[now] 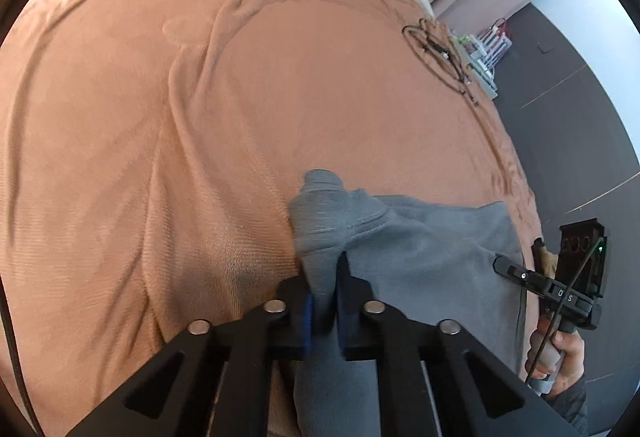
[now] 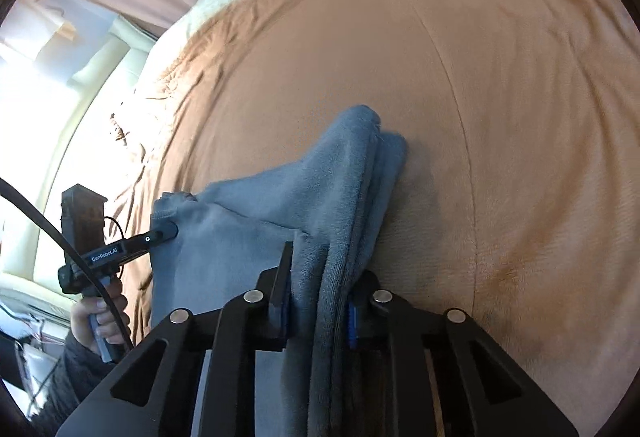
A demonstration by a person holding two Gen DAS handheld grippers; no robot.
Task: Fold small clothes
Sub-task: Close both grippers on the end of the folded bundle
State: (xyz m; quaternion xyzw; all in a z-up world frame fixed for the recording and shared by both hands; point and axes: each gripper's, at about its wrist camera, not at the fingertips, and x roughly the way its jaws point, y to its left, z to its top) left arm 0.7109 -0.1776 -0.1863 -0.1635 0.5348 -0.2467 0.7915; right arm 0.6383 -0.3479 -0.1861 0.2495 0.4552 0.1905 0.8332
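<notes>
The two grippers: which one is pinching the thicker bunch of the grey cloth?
The right gripper. It squeezes several stacked folds of the grey cloth, while the left gripper clamps only a thin, narrow bit.

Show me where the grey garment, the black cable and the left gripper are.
grey garment [image 1: 420,237]: left wrist view, its flat middle.
black cable [image 1: 436,53]: left wrist view, its coiled loop.
left gripper [image 1: 324,301]: left wrist view, between fingertips, clamping the garment.

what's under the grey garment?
The grey garment lies on the orange blanket, pinched by the left claw and right claw. Anything beneath its middle is covered, so cannot be seen.
</notes>
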